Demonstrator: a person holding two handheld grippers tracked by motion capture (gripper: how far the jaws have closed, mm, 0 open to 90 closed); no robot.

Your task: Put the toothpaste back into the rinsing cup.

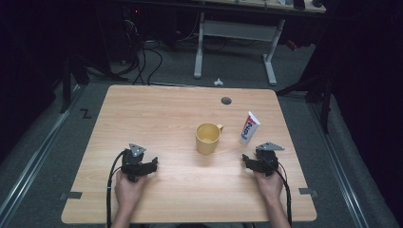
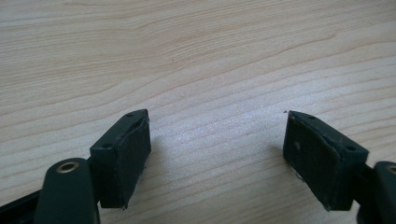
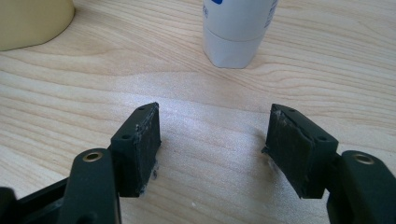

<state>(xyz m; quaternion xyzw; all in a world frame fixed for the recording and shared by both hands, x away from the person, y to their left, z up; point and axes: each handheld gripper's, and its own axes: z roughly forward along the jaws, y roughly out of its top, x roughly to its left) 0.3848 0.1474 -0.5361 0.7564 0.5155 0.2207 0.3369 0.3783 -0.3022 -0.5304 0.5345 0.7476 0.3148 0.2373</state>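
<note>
**Both hand-held grippers wide and empty on the counter; tube ahead of my right one**

My right hand-held gripper (image 1: pixel 254 161) rests low on the wooden counter (image 1: pixel 157 114), jaws spread wide with only bare wood between the pads (image 3: pixel 144 140). The toothpaste tube (image 1: pixel 249 127) stands upright on its cap just beyond it, straight ahead of the gap between the jaws and clear of them; in the right gripper view its white cap end (image 3: pixel 236 32) sits slightly to the right of centre, untouched. The yellow mug (image 1: pixel 207 138) stands ahead and to the left of this gripper, near the tube but apart from it, handle turned toward the tube.

My left hand-held gripper (image 1: pixel 145 166) also lies low on the counter, well apart from the mug, which is ahead and to its right. Its jaws stand wide too; the left gripper view shows plain wood grain between the pads (image 2: pixel 130 154).
</note>
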